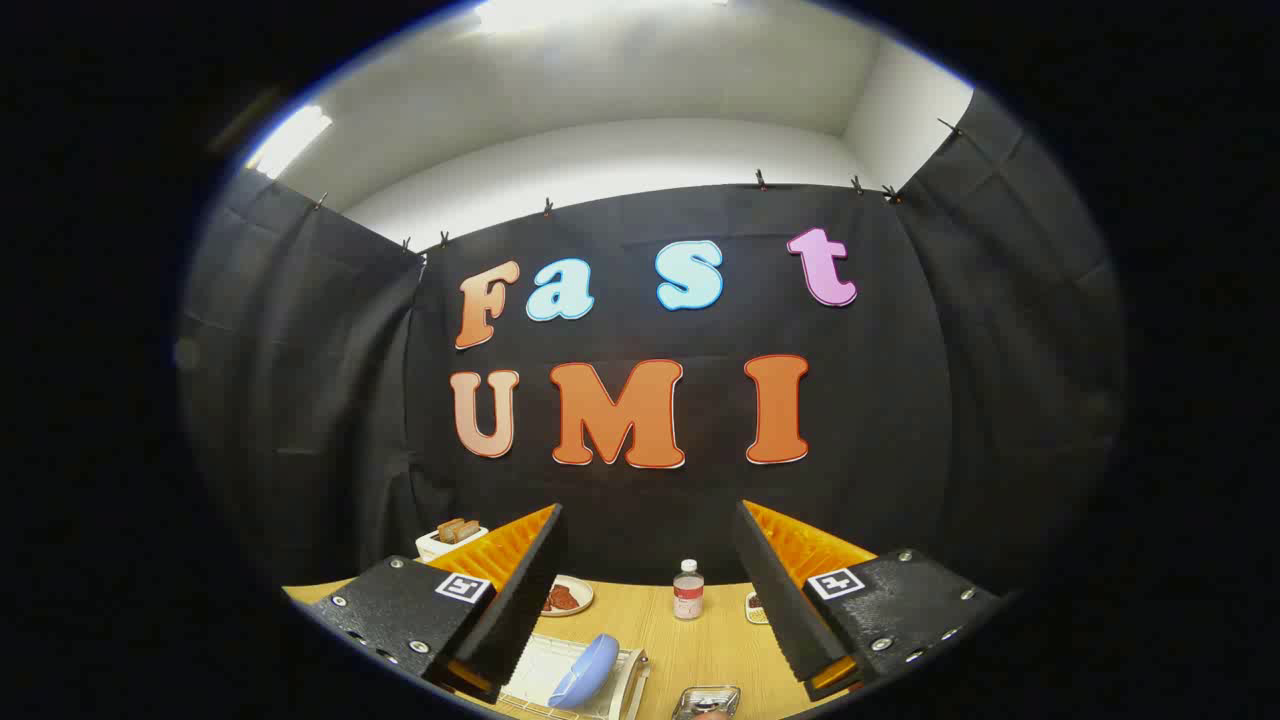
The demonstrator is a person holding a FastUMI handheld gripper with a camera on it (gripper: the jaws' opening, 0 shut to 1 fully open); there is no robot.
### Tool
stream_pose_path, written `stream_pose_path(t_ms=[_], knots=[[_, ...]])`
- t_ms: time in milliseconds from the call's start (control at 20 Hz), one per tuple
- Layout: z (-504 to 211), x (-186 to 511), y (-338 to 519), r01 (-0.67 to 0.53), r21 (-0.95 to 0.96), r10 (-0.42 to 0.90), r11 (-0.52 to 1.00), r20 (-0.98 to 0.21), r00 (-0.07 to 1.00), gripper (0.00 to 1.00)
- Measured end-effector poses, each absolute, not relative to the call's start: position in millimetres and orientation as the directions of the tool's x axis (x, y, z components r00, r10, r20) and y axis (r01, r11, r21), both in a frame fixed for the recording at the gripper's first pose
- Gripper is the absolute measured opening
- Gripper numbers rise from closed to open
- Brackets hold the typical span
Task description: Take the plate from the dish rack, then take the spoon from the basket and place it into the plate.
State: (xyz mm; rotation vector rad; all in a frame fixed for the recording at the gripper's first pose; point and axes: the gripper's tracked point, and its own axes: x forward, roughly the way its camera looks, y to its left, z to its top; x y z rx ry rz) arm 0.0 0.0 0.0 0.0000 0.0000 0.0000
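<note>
Hand-held gripper (648, 590) held level above a wooden desk (690, 640), fingers spread wide with nothing between them.

The two fingers point toward the booth's black cloth wall at twelve o'clock, high over the desk and touching nothing. Below the gap, toward seven o'clock, one blue plate (584, 670) stands tilted on edge in one white dish rack (622, 682), whose near side is cut off. One small metal basket (707, 700) sits at six o'clock, mostly cut off; I cannot tell what it holds. One clear bottle (687, 589) with a red label stands upright straight ahead. One round plate of reddish food (570, 597) lies at eleven o'clock, half hidden by the left finger. One white box of brown items (452, 538) lies beyond it. A small dish (755, 607) peeks past the right finger, too hidden to identify.
</note>
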Motion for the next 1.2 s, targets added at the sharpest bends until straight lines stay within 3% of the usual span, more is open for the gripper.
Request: stream_pose_path(t_ms=[950, 1200], knots=[[15.4, -0.6, 20.1, -0.033, 0.005, 0.033, 0.999, 0.016, 0.999, 0.99], [-2.2, 5.5, 23.4, -0.039, 0.009, 0.040, 0.999, -0.046, 0.998, 0.99]])
